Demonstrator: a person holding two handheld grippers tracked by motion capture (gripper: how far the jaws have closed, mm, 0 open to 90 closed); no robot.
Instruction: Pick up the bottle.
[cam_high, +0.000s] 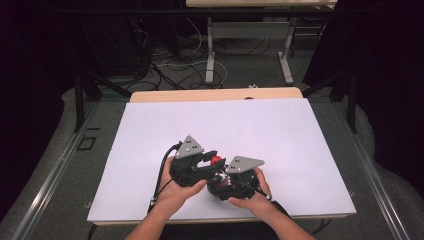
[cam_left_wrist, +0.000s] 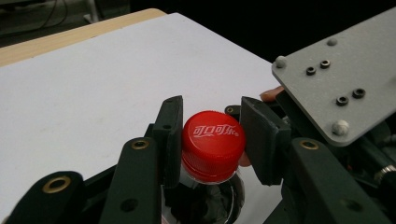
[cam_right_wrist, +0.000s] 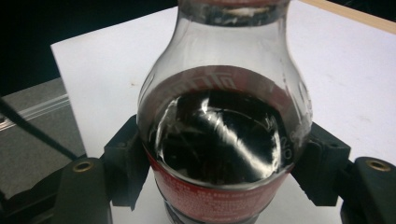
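Note:
A small cola bottle (cam_right_wrist: 219, 93) with dark drink and a red label stands near the front of the white table top (cam_high: 225, 125). Its red cap (cam_left_wrist: 212, 140) bears white lettering and shows as a red spot (cam_high: 216, 160) between the two hands. My left gripper (cam_left_wrist: 215, 134) is shut on the cap, one pad on each side; it sits left of the bottle (cam_high: 210, 159) in the high view. My right gripper (cam_right_wrist: 223, 165) is shut on the bottle's lower body at the label, and it comes in from the right (cam_high: 221, 181).
The grey three-cornered plate (cam_left_wrist: 336, 79) of the right gripper sits close to the right of the cap. A wooden table edge (cam_high: 215, 94) borders the white sheet at the back. Cables and table legs (cam_high: 210, 55) stand on the floor beyond.

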